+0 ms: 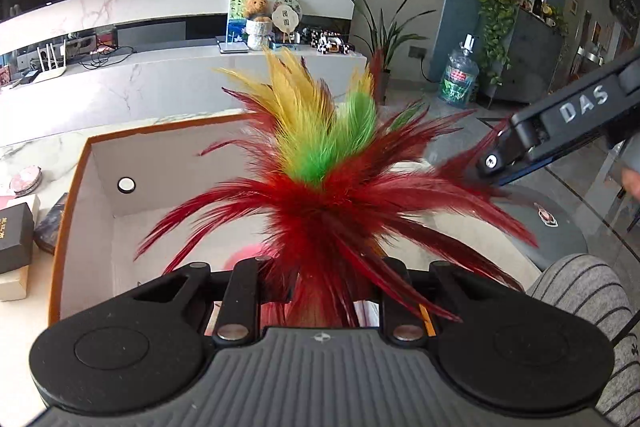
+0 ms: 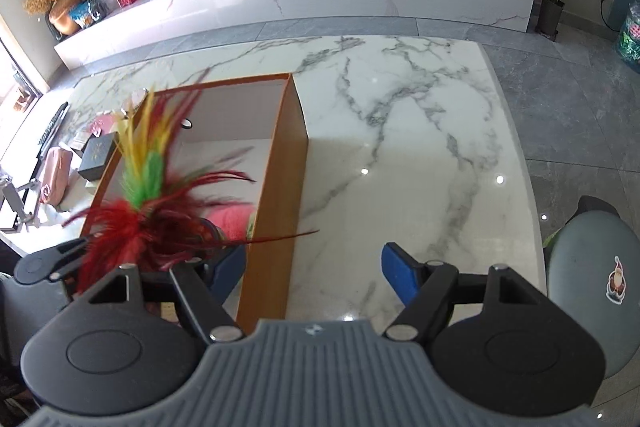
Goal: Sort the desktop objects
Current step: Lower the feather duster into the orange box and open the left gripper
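Left tool (image 1: 320, 291): fingers drawn close, pinching the base of the feather shuttlecock (image 1: 324, 163). Plume fans up and forward from the tool, over the open white box with orange rim (image 1: 72, 187) directly ahead and below.

Right tool (image 2: 314, 267): fingers spread wide, nothing between the blue pads (image 2: 396, 267). It sits just right of the shuttlecock, partly over the box's right wall, bare marble tabletop (image 2: 400, 131) ahead.

Handling (judgement): very light; feathers soft, springy, easily bent or shed. Grip belongs low, on the firm base or quill bundle, never on the plume. Light squeeze should be enough; slip risk looks low.

Not resolved: base and actual contact points are buried under red feathers in both views. Something pink (image 2: 232, 219) lies in the box beneath the plume; identity unclear. Box floor mostly screened.
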Tool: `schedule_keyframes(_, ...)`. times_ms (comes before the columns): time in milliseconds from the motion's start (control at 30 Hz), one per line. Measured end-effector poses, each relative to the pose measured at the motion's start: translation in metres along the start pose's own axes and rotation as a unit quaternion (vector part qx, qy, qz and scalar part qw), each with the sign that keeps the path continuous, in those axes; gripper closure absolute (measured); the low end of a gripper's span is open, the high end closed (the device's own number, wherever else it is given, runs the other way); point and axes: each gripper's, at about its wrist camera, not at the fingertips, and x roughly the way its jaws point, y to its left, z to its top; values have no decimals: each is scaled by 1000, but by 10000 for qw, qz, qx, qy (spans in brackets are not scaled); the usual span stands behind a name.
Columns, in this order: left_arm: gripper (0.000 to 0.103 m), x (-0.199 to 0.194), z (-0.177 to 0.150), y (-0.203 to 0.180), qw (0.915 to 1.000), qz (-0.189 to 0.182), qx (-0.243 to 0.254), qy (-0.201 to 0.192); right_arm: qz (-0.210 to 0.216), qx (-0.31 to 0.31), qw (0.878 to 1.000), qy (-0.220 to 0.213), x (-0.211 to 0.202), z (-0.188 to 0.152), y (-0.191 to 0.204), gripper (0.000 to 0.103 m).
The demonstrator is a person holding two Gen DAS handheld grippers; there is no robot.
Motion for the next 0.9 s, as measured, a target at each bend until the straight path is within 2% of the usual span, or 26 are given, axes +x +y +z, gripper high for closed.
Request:
schedule_keyframes(133,79,17,-7,-16,9991,154,262,293,134,141,9998,29,-2,-8,-9,27)
schedule_keyframes(300,79,21,-12,-17,9982,155,218,544,355,178,9989,232,6,-16,-11,27)
schedule_keyframes(533,77,27,-13,-11,9948,-63,55,1011,130,104,9996,241,12,-24,-14,27)
schedule_keyframes(567,76,27,-12,-10,9944,-76,50,1055,145,128,9995,250,11,-25,-15,27)
schedule_keyframes(667,56,26,-10,-10,9935,-96,165,1119,168,332,9991,217,9,-26,-19,27)
schedule_keyframes(700,53,25,-10,-11,9935,-85,201,1122,193,434,9986,219,9,-25,-20,27)
schedule_keyframes(900,48,14,-7,-6,9912,-198,15,1309,254,542,9978,283,9,-22,-19,27)
